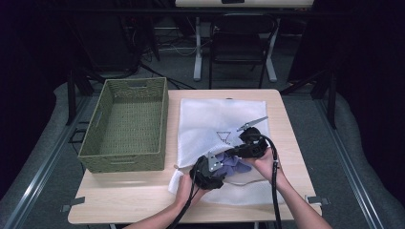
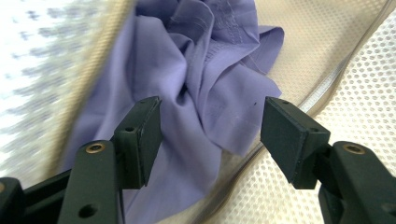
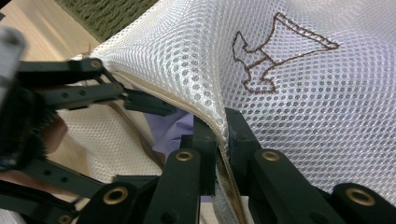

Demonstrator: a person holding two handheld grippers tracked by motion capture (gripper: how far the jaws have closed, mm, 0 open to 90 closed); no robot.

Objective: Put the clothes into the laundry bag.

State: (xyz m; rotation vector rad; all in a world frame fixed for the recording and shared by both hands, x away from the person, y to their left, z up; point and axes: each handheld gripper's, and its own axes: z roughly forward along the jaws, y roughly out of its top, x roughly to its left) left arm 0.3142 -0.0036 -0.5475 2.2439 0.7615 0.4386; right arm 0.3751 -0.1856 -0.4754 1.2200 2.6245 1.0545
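Observation:
A white mesh laundry bag [image 1: 215, 119] with a brown embroidered mark lies flat on the wooden table. A crumpled purple cloth [image 1: 232, 162] sits in its open mouth near the front. My right gripper [image 3: 222, 126] is shut on the bag's upper zipper edge [image 3: 212, 121] and holds it raised over the cloth [image 3: 170, 130]. My left gripper [image 2: 210, 126] is open, its jaws wide apart just in front of the purple cloth [image 2: 205, 70], inside the bag's mouth. In the high view the left gripper [image 1: 220, 165] and right gripper [image 1: 234, 152] are close together over the cloth.
A green woven basket [image 1: 165, 119] stands on the left half of the table, right beside the bag. Bare tabletop [image 1: 124, 195] runs along the front left. A dark chair [image 1: 241, 38] and desk legs stand beyond the far edge.

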